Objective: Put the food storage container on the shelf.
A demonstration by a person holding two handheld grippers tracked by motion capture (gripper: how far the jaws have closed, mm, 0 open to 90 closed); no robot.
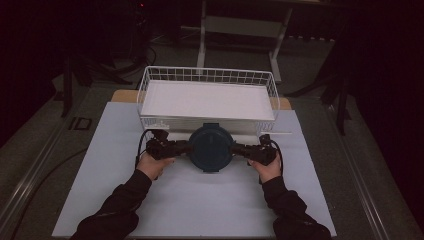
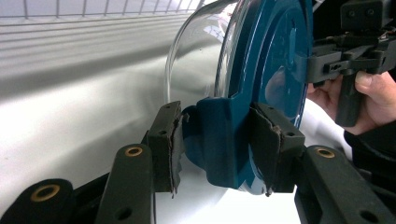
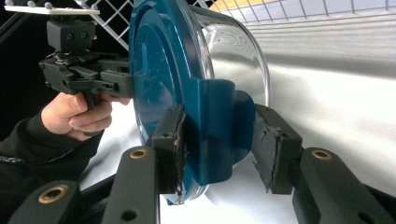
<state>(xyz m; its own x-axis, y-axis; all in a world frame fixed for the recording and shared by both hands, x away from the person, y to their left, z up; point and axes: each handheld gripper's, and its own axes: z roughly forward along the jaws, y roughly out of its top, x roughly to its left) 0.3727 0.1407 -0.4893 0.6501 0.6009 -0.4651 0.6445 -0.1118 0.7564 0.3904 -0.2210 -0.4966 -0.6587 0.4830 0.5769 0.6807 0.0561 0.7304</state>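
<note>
So the lidded glass bowl [image 1: 210, 148] is already clamped by its side tabs in the left gripper [image 1: 181, 147] and right gripper [image 1: 240, 148], held just short of the wire basket [image 1: 150, 82], still to be set in, probably.

There is one round clear glass container with a dark blue plastic lid [image 1: 210, 147], one white wire basket [image 1: 150, 82], one pale rectangular table mat [image 1: 200, 205], and two black two-jaw grippers.
</note>
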